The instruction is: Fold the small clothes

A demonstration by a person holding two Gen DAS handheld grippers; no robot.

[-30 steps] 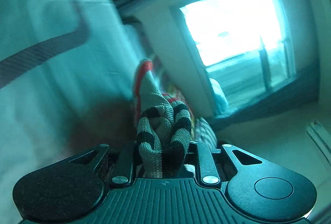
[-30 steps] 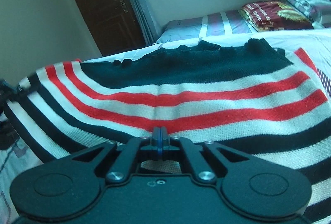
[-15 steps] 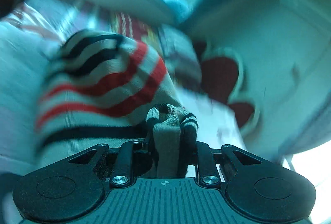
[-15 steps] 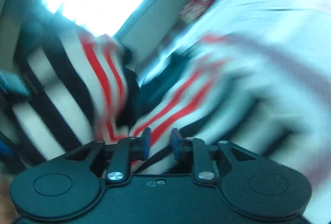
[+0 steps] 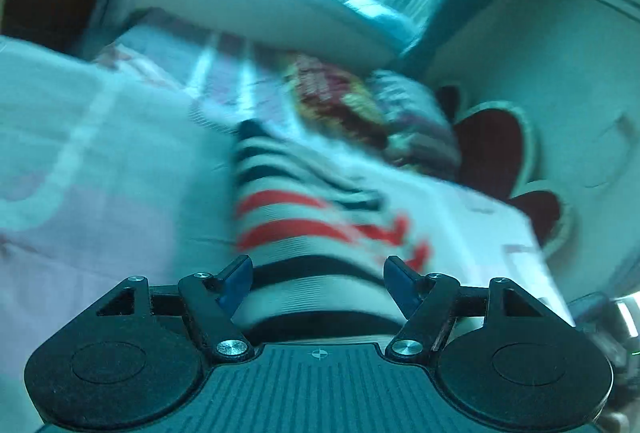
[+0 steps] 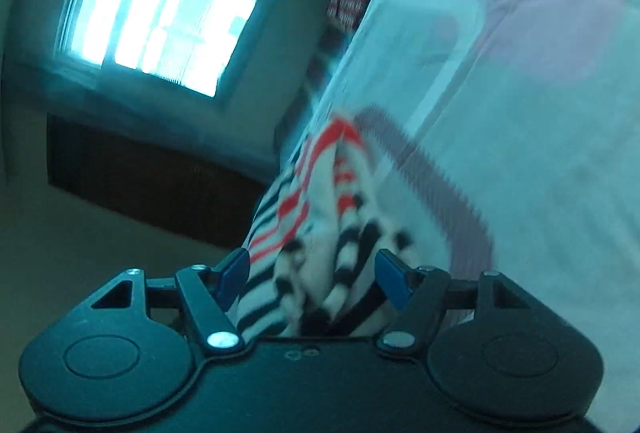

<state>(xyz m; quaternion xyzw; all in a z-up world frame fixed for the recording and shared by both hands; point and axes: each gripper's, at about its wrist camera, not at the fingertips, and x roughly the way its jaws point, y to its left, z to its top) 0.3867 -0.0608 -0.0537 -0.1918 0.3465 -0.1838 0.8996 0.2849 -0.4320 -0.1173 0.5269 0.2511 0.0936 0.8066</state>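
Bedroom w/ a bright window [image 6: 168,5] upper left of the right view; pale bedsheet [image 5: 100,161] fills the left of the left view, pillows [image 5: 360,109] mid-frame. Striped sweater [image 5: 304,217] lies on the sheet, centre to lower centre in both views, bunched in the right one [image 6: 320,217]. Left gripper [image 5: 318,275] is spread wide, nothing pinched; right gripper [image 6: 308,273] likewise released, fabric loose btwn its fingers. Knit looks soft, light, floppy, prob. stretchy; best pinched at a hem or corner edge, not mid-panel.

Left tongs [image 5: 318,275] and right tongs [image 6: 310,271], jaws spread wide.
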